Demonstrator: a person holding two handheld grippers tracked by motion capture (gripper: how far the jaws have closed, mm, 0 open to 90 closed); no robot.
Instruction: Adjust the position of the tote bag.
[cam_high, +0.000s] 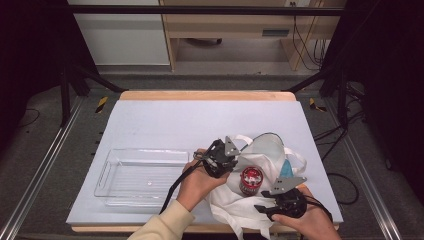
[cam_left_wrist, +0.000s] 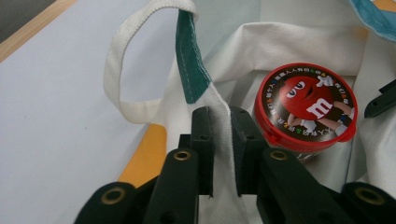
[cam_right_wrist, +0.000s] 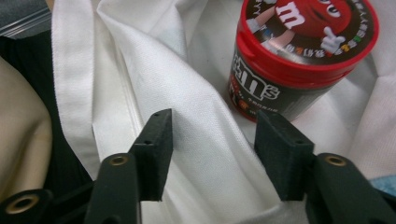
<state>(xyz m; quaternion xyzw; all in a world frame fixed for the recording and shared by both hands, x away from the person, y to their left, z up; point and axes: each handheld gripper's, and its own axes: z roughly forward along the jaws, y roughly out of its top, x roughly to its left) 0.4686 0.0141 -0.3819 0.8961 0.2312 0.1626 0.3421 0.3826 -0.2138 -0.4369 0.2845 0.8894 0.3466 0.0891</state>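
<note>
White cloth of the bag (cam_high: 250, 200) is pinched between the pads of the left gripper (cam_left_wrist: 222, 140) just beside the candy tub (cam_left_wrist: 306, 109), seemingly to hold the mouth open. That tub stands upright inside the bag. The right gripper (cam_right_wrist: 212, 154) hovers spread over a fold near the tub, probably to catch the opposite edge.

A clear plastic tray (cam_high: 131, 176) sits on the white table cover (cam_high: 190, 122).
</note>
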